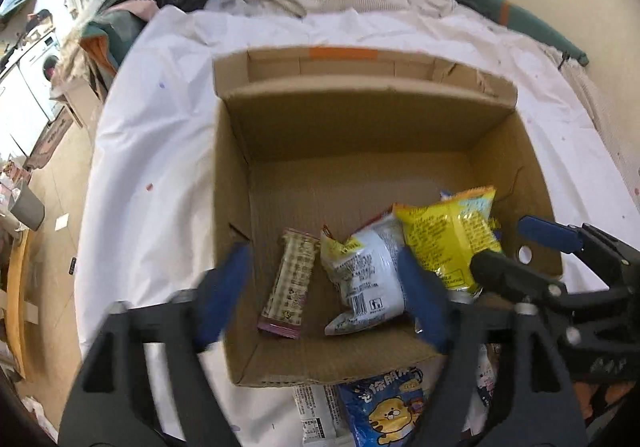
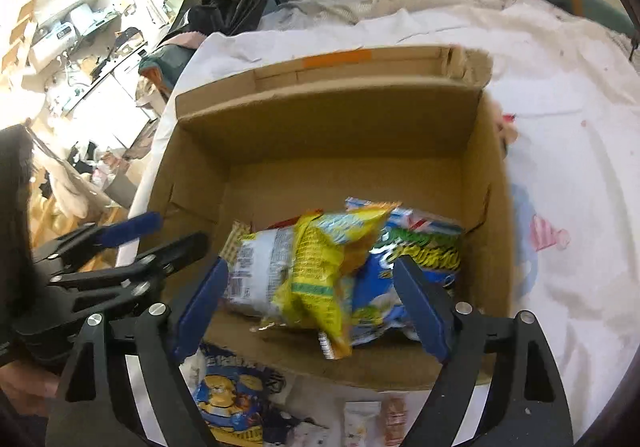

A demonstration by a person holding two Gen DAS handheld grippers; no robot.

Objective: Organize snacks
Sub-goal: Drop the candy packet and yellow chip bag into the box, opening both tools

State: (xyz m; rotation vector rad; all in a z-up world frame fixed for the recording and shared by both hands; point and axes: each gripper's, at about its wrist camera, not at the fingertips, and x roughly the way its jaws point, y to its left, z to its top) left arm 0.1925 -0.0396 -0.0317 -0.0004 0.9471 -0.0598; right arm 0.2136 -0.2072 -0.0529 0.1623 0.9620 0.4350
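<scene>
- Left tool (image 1: 324, 299): spread wide, grasping nothing, poised over the cardboard box (image 1: 360, 127) on the bed (image 1: 160, 127).
- Right tool (image 2: 312, 311): likewise spread, nothing gripped, above the same box.
- Between and just beyond the right tool's fingers, inside the box: yellow packet (image 2: 320, 271) tilted atop white packet (image 2: 256, 271) and blue-green packet (image 2: 416, 259).
- Between the left tool's fingers: slim bar (image 1: 292, 283), flat on the box floor.
- Behind both tools, outside the box: blue cartoon packet (image 1: 384, 407).

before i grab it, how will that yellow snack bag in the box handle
The yellow snack bag looks puffed and crinkled, so probably light and squashy, contents perhaps crushable. Its glossy film may slip in a claw. It leans on the white packet, so lifting it may shift that one.
</scene>
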